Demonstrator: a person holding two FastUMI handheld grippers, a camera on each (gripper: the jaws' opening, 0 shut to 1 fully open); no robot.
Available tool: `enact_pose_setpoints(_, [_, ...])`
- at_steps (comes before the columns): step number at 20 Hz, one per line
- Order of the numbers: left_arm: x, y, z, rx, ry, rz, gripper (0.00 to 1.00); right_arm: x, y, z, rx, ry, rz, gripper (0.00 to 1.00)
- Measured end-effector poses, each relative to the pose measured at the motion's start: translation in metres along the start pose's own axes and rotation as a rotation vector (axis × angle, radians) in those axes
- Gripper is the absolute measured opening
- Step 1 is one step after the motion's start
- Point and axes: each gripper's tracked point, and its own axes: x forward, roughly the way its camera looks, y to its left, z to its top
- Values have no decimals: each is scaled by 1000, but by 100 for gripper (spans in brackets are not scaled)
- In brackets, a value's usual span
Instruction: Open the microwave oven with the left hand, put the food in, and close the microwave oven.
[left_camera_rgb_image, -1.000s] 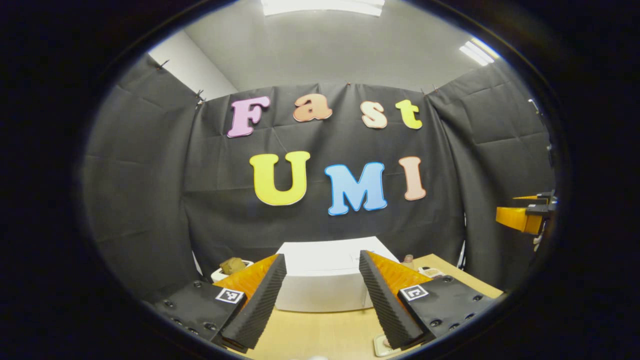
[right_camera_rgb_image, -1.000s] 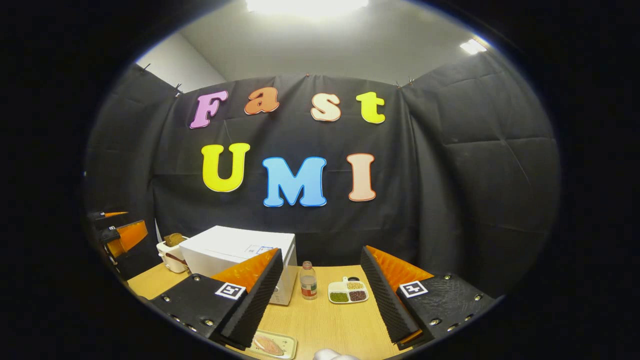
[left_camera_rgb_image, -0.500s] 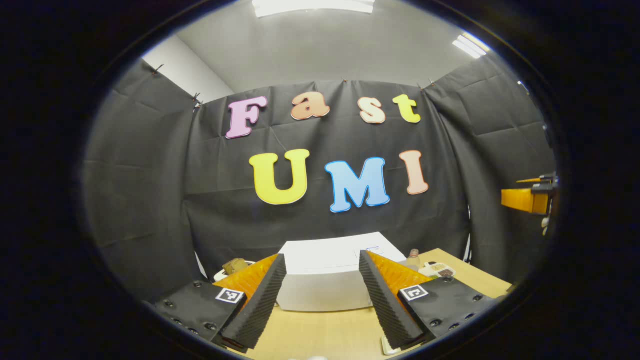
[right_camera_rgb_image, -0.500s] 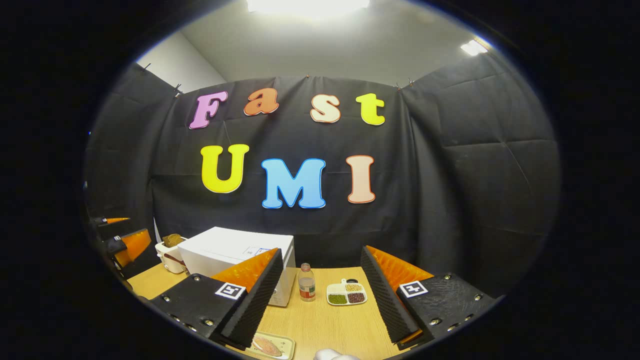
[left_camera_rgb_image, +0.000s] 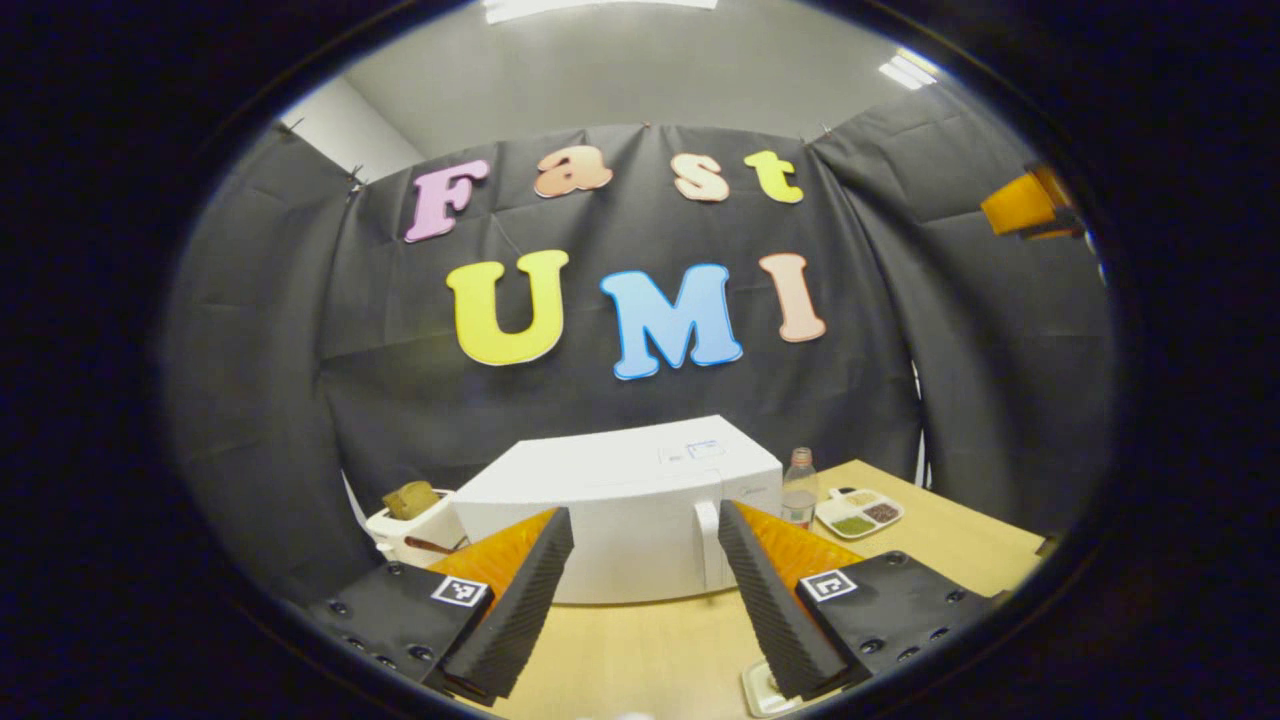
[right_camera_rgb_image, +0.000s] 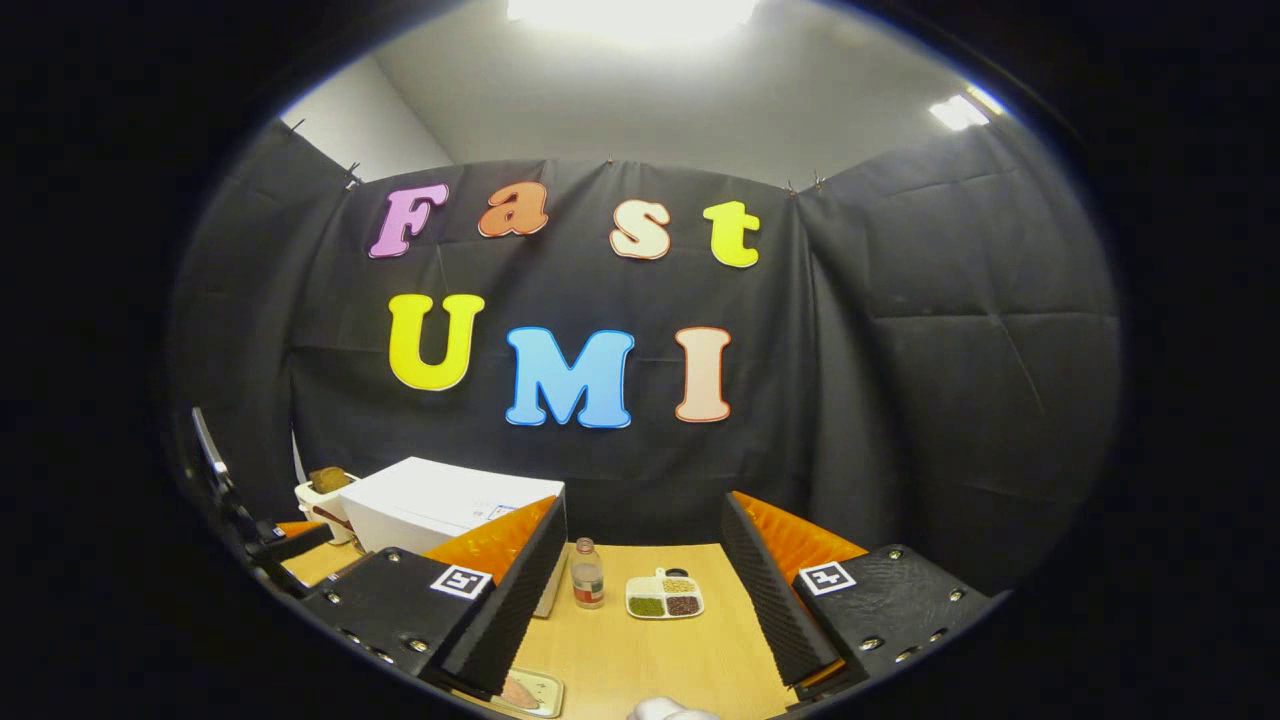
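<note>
The white microwave stands shut on the wooden table, its vertical door handle facing me. My left gripper is open just short of the microwave's front, with nothing between its fingers. My right gripper is open above the table, also holding nothing. The food lies on a small tray near the table's front edge, under the right gripper's left finger. The microwave sits to the left of that gripper. The right gripper appears high at the right, the left gripper low at the left.
A small bottle and a divided dish of beans stand right of the microwave. A white container holding bread sits at its left. The booth's black cloth closes in the table behind and on both sides.
The left gripper has tipped down and moved nearer the microwave, whose front and handle now show. The right gripper has shifted slightly right. Both stayed open.
</note>
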Motion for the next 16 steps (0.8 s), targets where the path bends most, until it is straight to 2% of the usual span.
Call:
enact_pose_setpoints(2, [23, -20, -25, -10, 10, -24, 94, -2, -4, -2, -3, 22, -9, 96])
enact_pose_setpoints(4, [49, -35, -50, -55, 29, -39, 97, -4, -13, -3, -26, 43, -32, 96])
enact_pose_setpoints(5, [64, -41, -66, -68, 49, -40, 94, -5, -20, -2, -35, 45, -54, 96])
enact_pose_setpoints(6, [79, -44, -78, -71, 67, -34, 100, -6, -23, -1, -39, 54, -63, 96])
enact_pose_setpoints(7, [94, -45, -88, -75, 73, -26, 100, -9, -24, -5, -43, 69, -68, 96])
enact_pose_setpoints(8, [109, -46, -96, -75, 89, -22, 98, -11, -28, -5, -52, 77, -78, 96])
enact_pose_setpoints(11, [145, -51, -111, -60, 87, -10, 99, -16, -39, -6, -79, 98, -112, 93])
enact_pose_setpoints(12, [155, -54, -113, -53, 90, -11, 98, -16, -43, -8, -77, 107, -122, 96])
enact_pose_setpoints(16, [183, -64, -131, -66, 110, -22, 99, -7, -53, -14, -59, 133, -154, 96])
